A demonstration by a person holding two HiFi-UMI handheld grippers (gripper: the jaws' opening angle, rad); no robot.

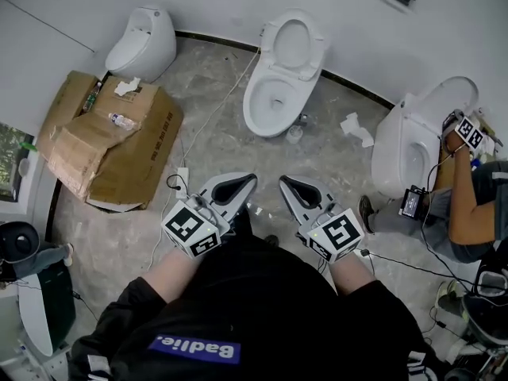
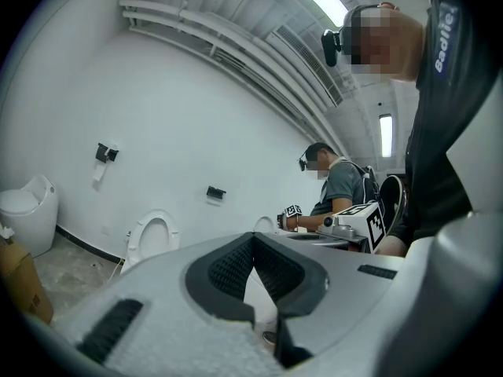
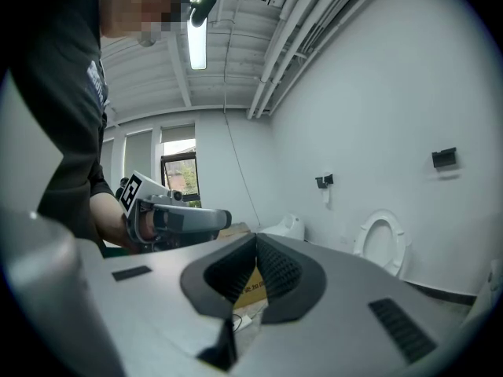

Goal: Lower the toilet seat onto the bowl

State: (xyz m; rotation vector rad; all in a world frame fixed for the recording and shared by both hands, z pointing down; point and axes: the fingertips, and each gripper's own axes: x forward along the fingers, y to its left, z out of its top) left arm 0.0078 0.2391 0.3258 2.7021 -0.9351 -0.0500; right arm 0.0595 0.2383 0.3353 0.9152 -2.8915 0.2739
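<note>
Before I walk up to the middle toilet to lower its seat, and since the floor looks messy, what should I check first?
1. Toilet seat up and needing lowering: ok, it stands raised.
2. Bowl rim bare: ok.
3. Left gripper empty: ok, jaws together on nothing.
4. Right gripper empty: ok, jaws together on nothing.
5. Walking path: not ok, a white cable trails toward the bowl's left side.
6. Other person out of the way: ok, busy at the right-hand toilet.
</note>
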